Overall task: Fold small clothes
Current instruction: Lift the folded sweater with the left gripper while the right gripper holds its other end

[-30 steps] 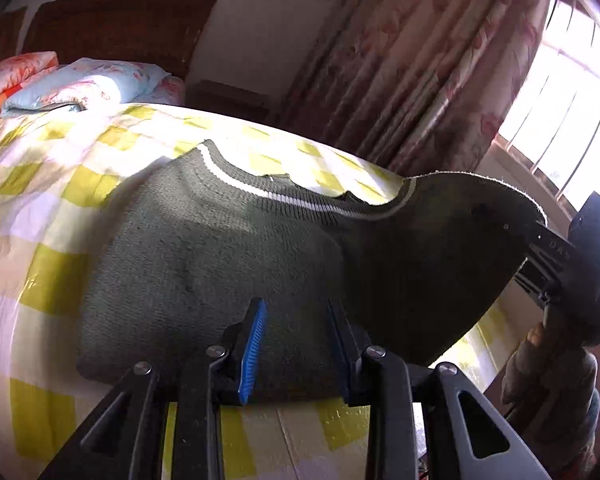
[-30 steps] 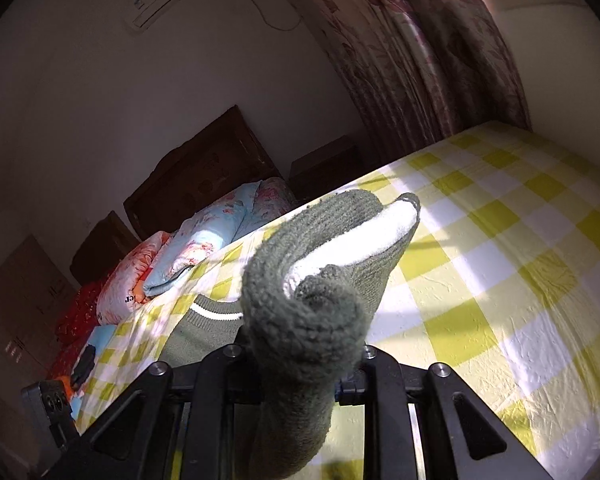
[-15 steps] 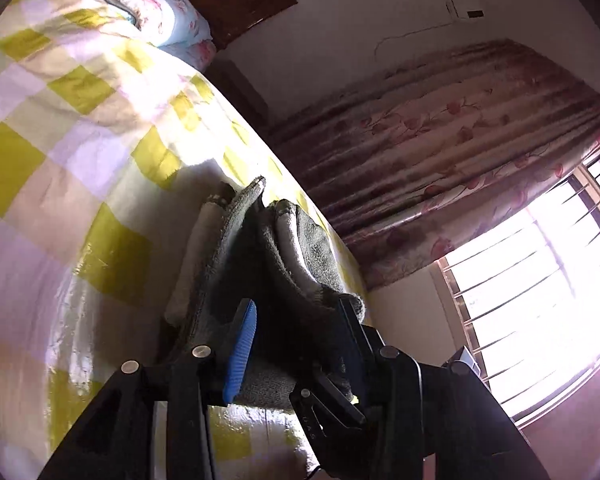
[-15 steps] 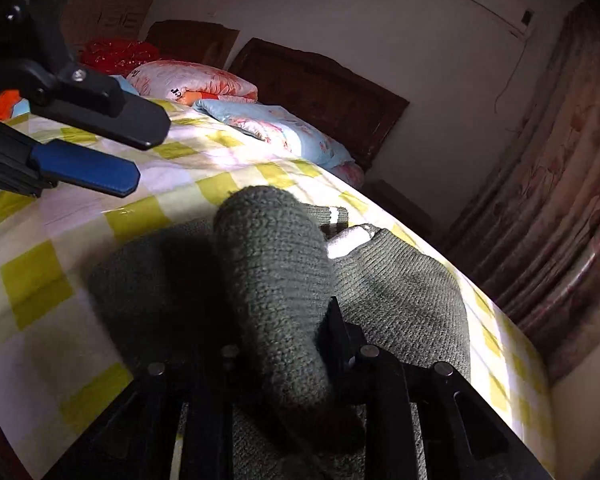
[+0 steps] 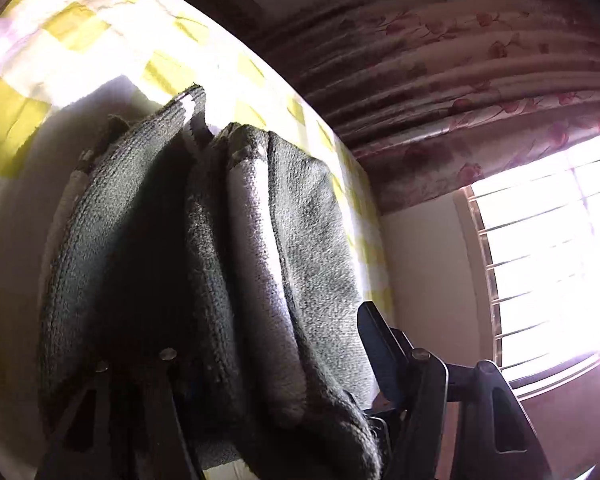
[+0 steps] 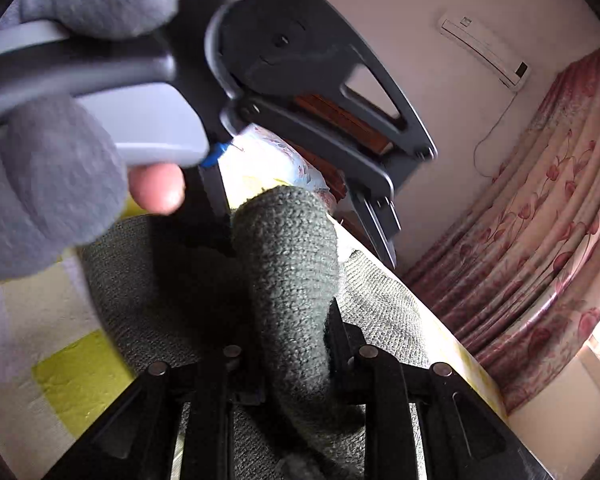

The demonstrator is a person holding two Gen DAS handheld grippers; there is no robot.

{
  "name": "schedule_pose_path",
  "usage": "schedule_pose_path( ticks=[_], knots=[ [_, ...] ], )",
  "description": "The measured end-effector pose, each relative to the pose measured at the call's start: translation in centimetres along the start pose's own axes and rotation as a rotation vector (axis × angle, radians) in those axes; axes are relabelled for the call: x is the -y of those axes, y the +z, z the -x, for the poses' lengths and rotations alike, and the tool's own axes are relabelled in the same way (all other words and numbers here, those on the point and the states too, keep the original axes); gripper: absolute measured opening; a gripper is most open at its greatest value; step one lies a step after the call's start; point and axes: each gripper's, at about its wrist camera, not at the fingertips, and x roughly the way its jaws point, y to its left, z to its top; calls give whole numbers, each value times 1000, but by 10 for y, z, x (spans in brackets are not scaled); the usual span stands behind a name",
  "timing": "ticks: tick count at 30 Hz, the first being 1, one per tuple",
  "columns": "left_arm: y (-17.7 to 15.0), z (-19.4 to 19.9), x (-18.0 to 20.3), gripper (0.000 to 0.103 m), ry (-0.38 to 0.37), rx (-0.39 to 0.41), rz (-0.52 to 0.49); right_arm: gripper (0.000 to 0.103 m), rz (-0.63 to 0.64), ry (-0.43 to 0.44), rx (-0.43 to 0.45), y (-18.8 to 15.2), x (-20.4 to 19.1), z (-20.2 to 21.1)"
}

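A small dark green knit sweater (image 5: 204, 264) with a white neck stripe lies bunched in thick folds on the yellow-checked bed (image 5: 76, 32). My left gripper (image 5: 268, 392) sits low over it with its jaws spread wide, and the folds fill the gap and hide the left finger. My right gripper (image 6: 288, 320) is shut on a rolled fold of the sweater (image 6: 292, 264), which bulges up between the fingers. The rest of the sweater (image 6: 148, 292) lies flat beneath. The left gripper's body and the gloved hand (image 6: 52, 184) holding it loom close in the right wrist view.
Floral curtains (image 5: 460, 80) hang along the far side of the bed, beside a bright barred window (image 5: 548, 264). A pillow (image 6: 284, 160) and wooden headboard (image 6: 340, 120) lie behind the grippers. An air conditioner (image 6: 484, 52) is on the wall.
Both grippers have come close together over the sweater. The left gripper has dropped lower and its jaws have spread, with more fabric piled between them. The right keeps its hold on the fold.
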Motion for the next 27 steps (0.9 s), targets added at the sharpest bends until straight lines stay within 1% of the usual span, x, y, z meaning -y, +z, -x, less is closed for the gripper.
schedule_pose_path(
  ticks=[1, 2, 4, 6, 8, 10, 11, 13, 15, 17, 19, 21, 22, 23, 24, 25, 26, 27],
  knots=[
    [1, -7, 1, 48, 45, -22, -7, 33, -7, 15, 2, 0, 3, 3],
    [1, -11, 1, 39, 69, -33, -13, 103, -17, 26, 9, 1, 6, 9],
    [0, -8, 1, 32, 60, -13, -34, 103, -49, 37, 29, -6, 20, 27],
    [-3, -2, 3, 31, 55, 11, -50, 103, -118, 46, 22, -21, 40, 40],
    [-5, 1, 9, 30, 64, 28, -66, 103, -246, 66, -18, -46, 66, 48],
    [-6, 2, 20, 29, 74, 41, -88, 103, -350, 64, -79, -74, 84, 49],
    [-6, 2, 26, 29, 68, 47, -94, 103, -377, 66, -104, -85, 88, 47],
    [-6, 6, 38, 29, 50, 57, -108, 103, -410, 84, -143, -96, 96, 40],
    [-8, 15, 49, 28, 40, 69, -125, 103, -423, 100, -130, -92, 97, 36],
    [-10, 31, 58, 27, 5, 93, -132, 103, -403, 75, -126, -83, 99, 29],
    [-14, 57, 58, 27, -41, 138, -134, 103, -358, 57, -172, -75, 95, 13],
    [-22, 86, 45, 27, -64, 191, -140, 103, -332, 50, -186, -71, 93, 7],
    [-26, 95, 31, 27, -49, 217, -134, 103, -320, 44, -180, -73, 92, 7],
    [-27, 100, 11, 27, -17, 229, -102, 103, -303, 34, -174, -75, 90, 8],
    [-26, 97, -13, 27, 15, 218, -56, 103, -294, 28, -169, -77, 88, 8],
    [-25, 89, -38, 27, 37, 195, -6, 103, -301, 41, -177, -80, 89, 3],
    [-26, 79, -60, 27, 39, 168, 30, 103, -319, 63, -195, -83, 90, -3],
    [-28, 75, -74, 27, -16, 169, 37, 103, -335, 79, -206, -85, 92, -8]
  ],
)
